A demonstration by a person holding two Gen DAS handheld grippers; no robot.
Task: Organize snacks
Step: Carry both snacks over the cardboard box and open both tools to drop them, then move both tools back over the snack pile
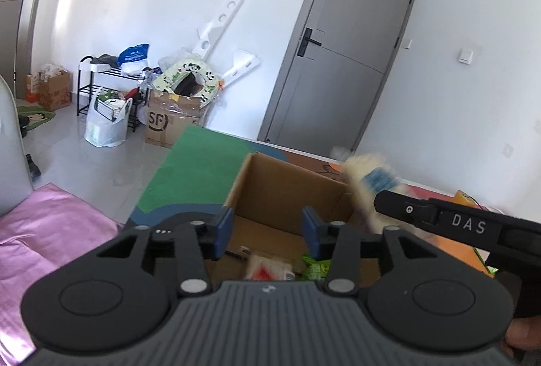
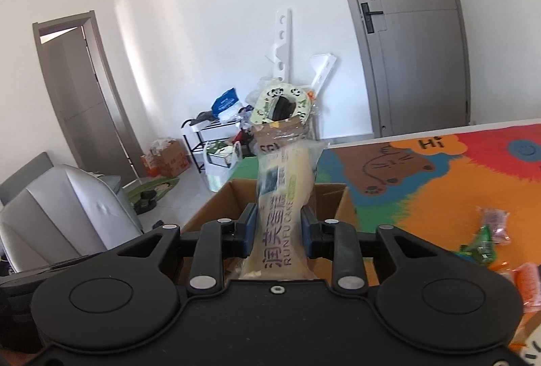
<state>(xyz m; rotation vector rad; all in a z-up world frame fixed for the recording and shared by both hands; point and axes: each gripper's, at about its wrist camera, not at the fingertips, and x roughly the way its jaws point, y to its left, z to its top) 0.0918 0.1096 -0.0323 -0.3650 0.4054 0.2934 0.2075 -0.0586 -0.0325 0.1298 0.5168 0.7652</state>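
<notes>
Grey door (image 1: 341, 55) shut in the white wall, black handle (image 1: 308, 43) on its left side, white switch (image 1: 466, 56) off to the right. Against the wall, a taped SF carton (image 1: 169, 121) topped with a panda-print ring (image 1: 189, 78), white perforated boards (image 1: 219, 24) leaning behind it, a black shoe rack (image 1: 101, 85) and a stuffed white plastic bag (image 1: 106, 121) just beside. Pink cloth (image 1: 50, 230) bunched low left, colourful cartoon mat (image 2: 439, 170) spread under everything.
</notes>
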